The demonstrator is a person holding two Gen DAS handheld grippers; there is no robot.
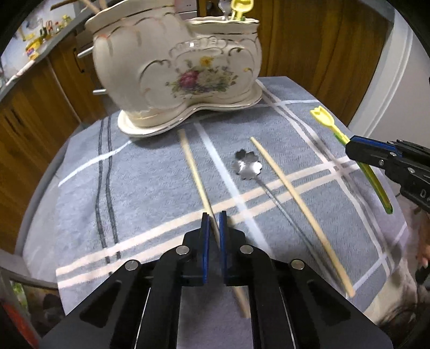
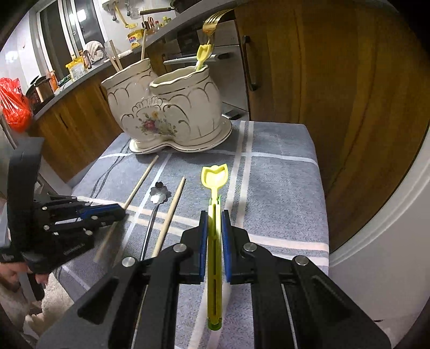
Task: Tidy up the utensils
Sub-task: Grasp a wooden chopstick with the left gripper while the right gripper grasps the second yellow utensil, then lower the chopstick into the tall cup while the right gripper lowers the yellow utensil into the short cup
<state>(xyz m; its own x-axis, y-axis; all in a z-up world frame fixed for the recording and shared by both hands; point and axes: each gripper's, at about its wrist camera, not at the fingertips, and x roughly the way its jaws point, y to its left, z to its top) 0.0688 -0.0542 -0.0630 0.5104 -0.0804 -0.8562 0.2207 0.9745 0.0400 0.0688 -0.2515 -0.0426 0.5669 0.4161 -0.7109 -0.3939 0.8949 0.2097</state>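
Note:
A cream ceramic utensil holder (image 1: 174,67) with two compartments stands at the far end of the table; it also shows in the right wrist view (image 2: 166,112). My left gripper (image 1: 214,217) is shut on a wooden chopstick (image 1: 192,166). A second chopstick (image 1: 290,196) and a metal flower-headed spoon (image 1: 247,163) lie on the cloth to its right. My right gripper (image 2: 214,214) is shut on a yellow tulip-headed plastic utensil (image 2: 214,177), held just above the cloth. The right compartment holds another yellow utensil (image 2: 203,55) and a gold fork (image 2: 212,22); the left holds wooden sticks (image 2: 115,57).
A blue-grey checked cloth (image 2: 282,182) covers the small table. Wooden cabinets (image 2: 309,67) stand behind it and a white appliance (image 2: 389,241) to the right. A kitchen counter (image 2: 75,80) with clutter and a red bag (image 2: 13,104) is at left.

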